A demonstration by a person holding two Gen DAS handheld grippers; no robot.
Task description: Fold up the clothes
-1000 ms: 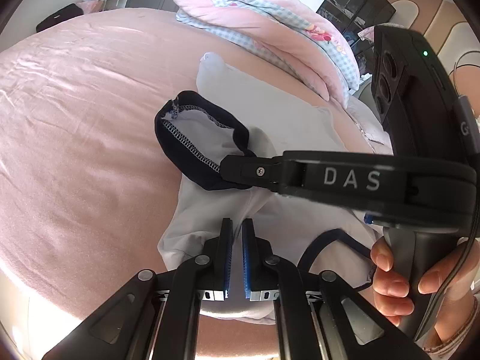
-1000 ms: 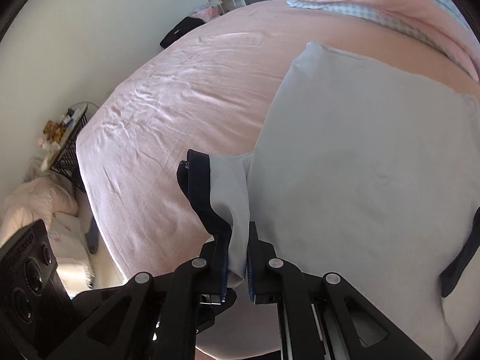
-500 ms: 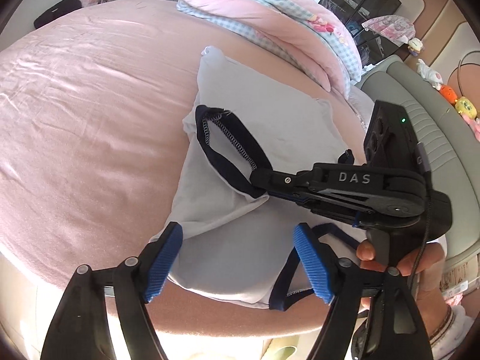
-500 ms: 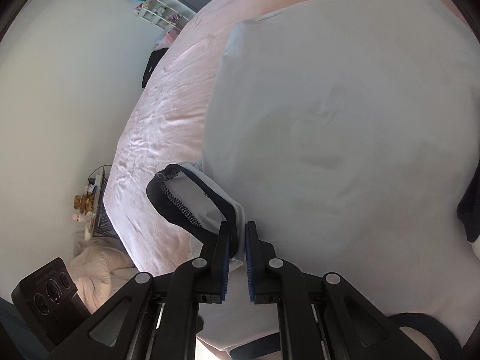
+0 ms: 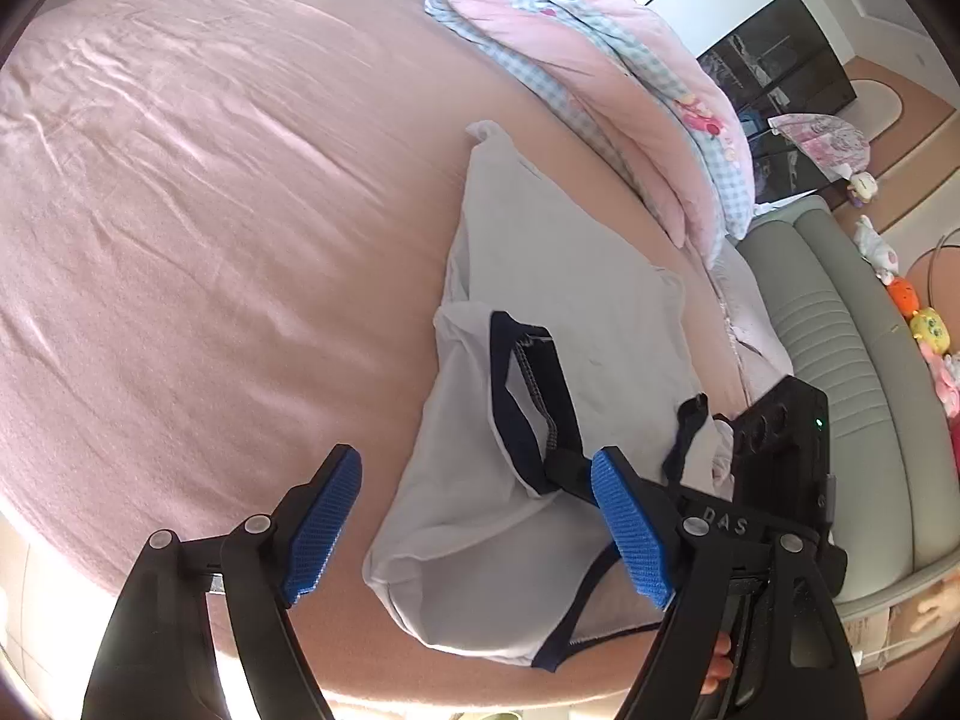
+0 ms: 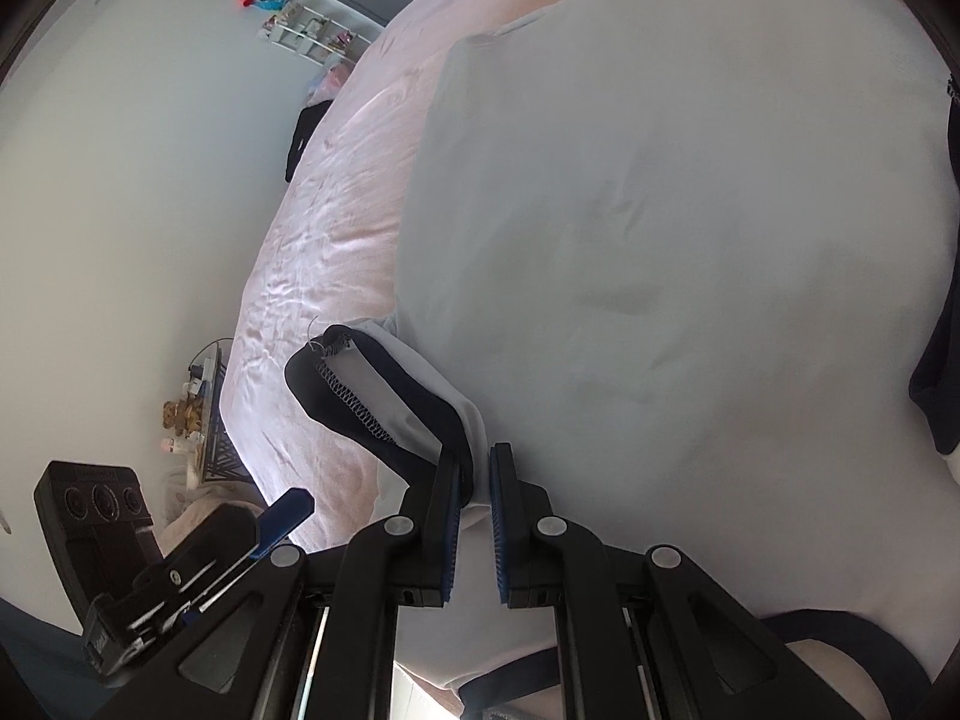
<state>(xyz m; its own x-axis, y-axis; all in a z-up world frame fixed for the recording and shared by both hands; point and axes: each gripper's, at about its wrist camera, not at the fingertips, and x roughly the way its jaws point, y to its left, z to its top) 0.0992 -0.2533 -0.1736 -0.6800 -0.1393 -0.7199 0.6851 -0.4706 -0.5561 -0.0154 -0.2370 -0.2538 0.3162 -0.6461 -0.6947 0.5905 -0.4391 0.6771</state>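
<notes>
A white T-shirt (image 5: 558, 276) with navy trim lies flat on the pink bed (image 5: 210, 210). One sleeve with a navy cuff (image 5: 522, 396) is folded over onto the shirt body. My right gripper (image 6: 476, 474) is shut on that sleeve (image 6: 384, 390) near the cuff; its fingers show in the left wrist view under the sleeve. My left gripper (image 5: 477, 516) hangs open above the shirt's near edge with nothing between its blue pads (image 5: 321, 516). The navy neckline (image 5: 576, 612) curves at the near end.
A folded pink quilt (image 5: 606, 90) lies at the far side of the bed. A grey-green sofa (image 5: 840, 372) with soft toys stands to the right. A wall and a small wire rack (image 6: 210, 414) are left of the bed in the right wrist view.
My left gripper let go of the shirt, opened wide and pulled back. My right gripper carried the sleeve across onto the shirt body, still shut on it.
</notes>
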